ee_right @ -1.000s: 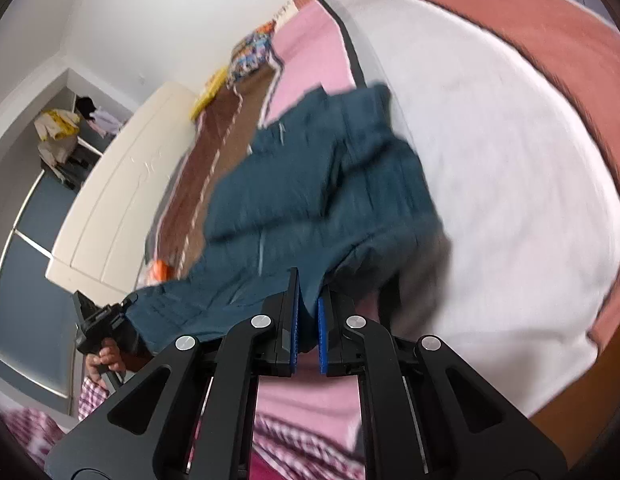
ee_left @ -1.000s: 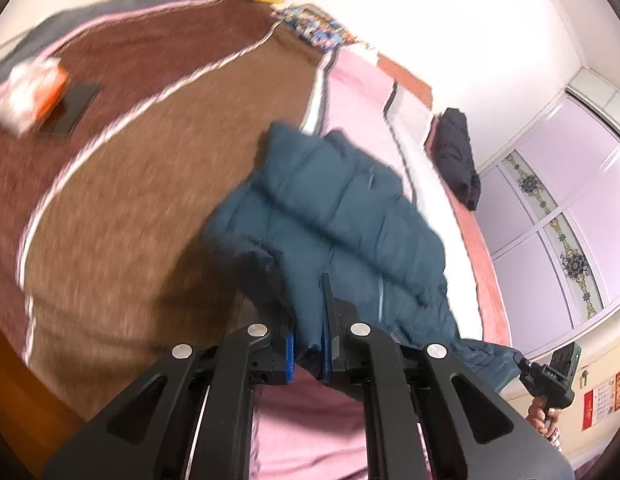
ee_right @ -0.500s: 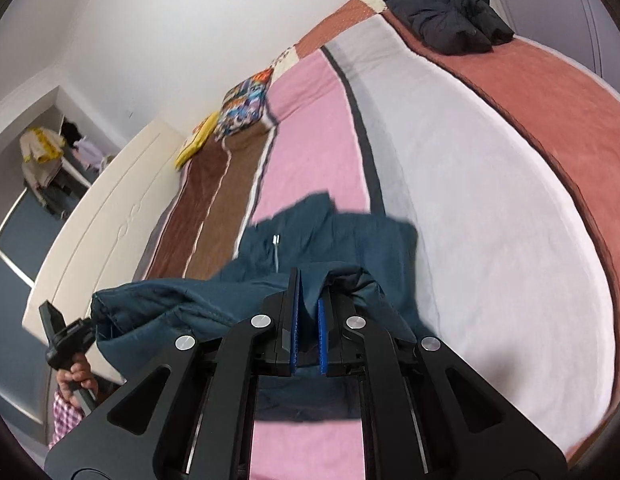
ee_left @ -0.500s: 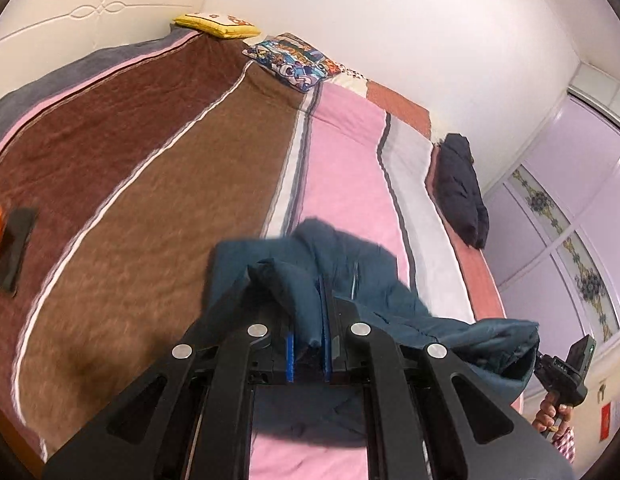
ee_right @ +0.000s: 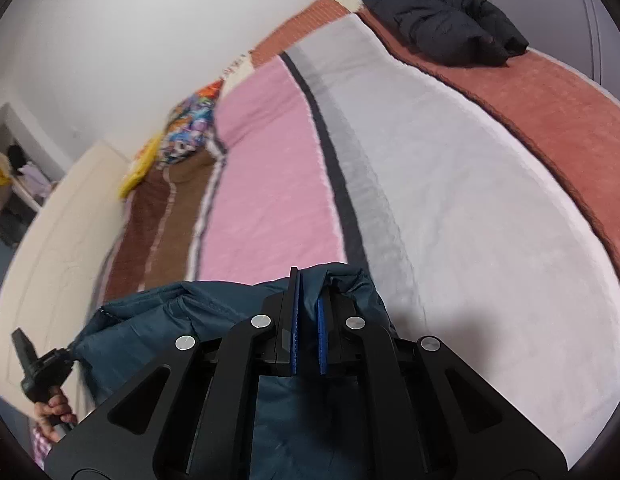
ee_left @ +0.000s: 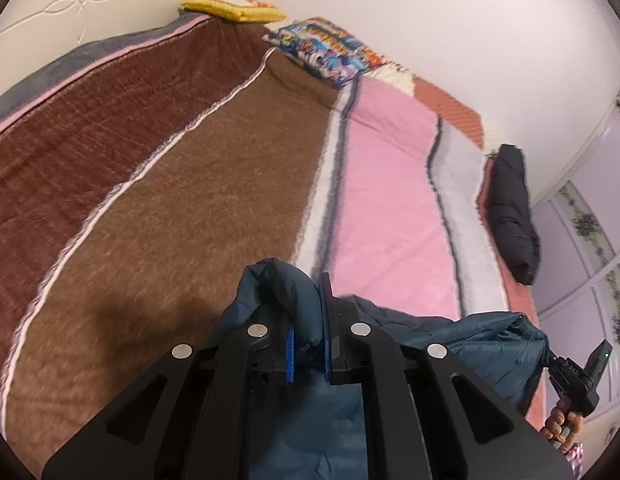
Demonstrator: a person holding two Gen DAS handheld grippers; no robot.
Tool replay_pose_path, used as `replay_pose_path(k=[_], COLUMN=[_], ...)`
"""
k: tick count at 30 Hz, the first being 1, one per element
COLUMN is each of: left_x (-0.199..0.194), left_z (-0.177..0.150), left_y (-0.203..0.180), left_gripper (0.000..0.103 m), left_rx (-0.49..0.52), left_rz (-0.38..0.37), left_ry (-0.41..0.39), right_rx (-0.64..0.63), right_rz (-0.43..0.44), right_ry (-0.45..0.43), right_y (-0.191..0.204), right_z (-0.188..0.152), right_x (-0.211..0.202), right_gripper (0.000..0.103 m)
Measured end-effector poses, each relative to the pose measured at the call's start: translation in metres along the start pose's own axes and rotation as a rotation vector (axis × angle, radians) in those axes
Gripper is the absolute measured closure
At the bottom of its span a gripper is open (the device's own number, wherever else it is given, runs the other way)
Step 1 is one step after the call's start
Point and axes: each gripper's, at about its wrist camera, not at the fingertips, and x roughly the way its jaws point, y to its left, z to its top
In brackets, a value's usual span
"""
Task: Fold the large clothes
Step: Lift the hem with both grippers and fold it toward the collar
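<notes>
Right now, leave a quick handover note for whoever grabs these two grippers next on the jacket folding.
Left gripper: shut on the teal jacket.
Right gripper: shut on the other end of it.
The jacket hangs between the two grippers at the near edge of the striped bed.
A black jacket lies bunched at the far corner.
Done: both ends gripped.
Left: lay it flat on the bed, then fold it; no neat fold shows yet.

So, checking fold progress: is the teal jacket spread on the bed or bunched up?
Bunched up: the teal jacket hangs crumpled between the left gripper and the right gripper.
</notes>
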Motion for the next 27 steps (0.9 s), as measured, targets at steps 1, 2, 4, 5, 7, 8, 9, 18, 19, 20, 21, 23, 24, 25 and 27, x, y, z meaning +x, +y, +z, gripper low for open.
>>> replay_pose_path(k=[1,2,4,5,7,8,9,18,19,20,21,23,24,25,27], left_x=[0.017,0.028,0.06,0.075,0.1,0.111,0.118,0.134,0.127,0.119,0.111,0.094,0.086,0.077,0.055], left_z=[0.002,0.004,0.003,0.002,-0.004,-0.008,-0.012,-0.023,-0.019,-0.016,-0.012,-0.005,-0.003,-0.001,0.003], left_y=[0.002,0.003,0.01,0.013,0.02,0.022,0.026,0.039,0.038,0.038,0.036,0.034,0.033,0.03,0.026], left_gripper=[0.093,0.093,0.093,0.093,0.093,0.093,0.093,0.078,0.072,0.069,0.066,0.061,0.054,0.044,0.039], left_rx=[-0.009,-0.016,-0.027,-0.033,-0.05,-0.061,-0.071,-0.141,-0.152,-0.163,-0.172,-0.188,-0.195,-0.195,-0.177], left_rz=[0.007,0.014,0.039,0.052,0.076,0.085,0.088,0.056,0.033,0.01,-0.013,-0.064,-0.078,-0.073,-0.055], left_ry=[0.007,0.012,0.034,0.046,0.076,0.09,0.098,0.147,0.132,0.12,0.105,0.07,0.048,0.011,-0.089], right_rx=[-0.002,-0.005,-0.008,-0.011,-0.018,-0.021,-0.021,0.036,0.046,0.061,0.071,0.101,0.109,0.116,0.107], right_rz=[-0.019,-0.031,-0.06,-0.076,-0.103,-0.117,-0.124,-0.112,-0.103,-0.085,-0.07,-0.012,0.001,0.011,0.015], right_ry=[0.006,0.011,0.029,0.041,0.066,0.082,0.094,0.2,0.199,0.195,0.189,0.163,0.157,0.146,0.127], right_y=[-0.002,-0.003,-0.01,-0.014,-0.022,-0.027,-0.031,-0.058,-0.057,-0.057,-0.054,-0.052,-0.05,-0.048,-0.042], right_z=[0.002,0.002,0.002,0.0,-0.004,-0.008,-0.012,-0.027,-0.025,-0.021,-0.019,-0.013,-0.011,-0.009,-0.009], right_x=[0.016,0.027,0.055,0.068,0.09,0.1,0.106,0.13,0.125,0.118,0.115,0.096,0.092,0.084,0.071], right_gripper=[0.095,0.095,0.095,0.095,0.095,0.095,0.095,0.09,0.088,0.084,0.08,0.075,0.071,0.069,0.061])
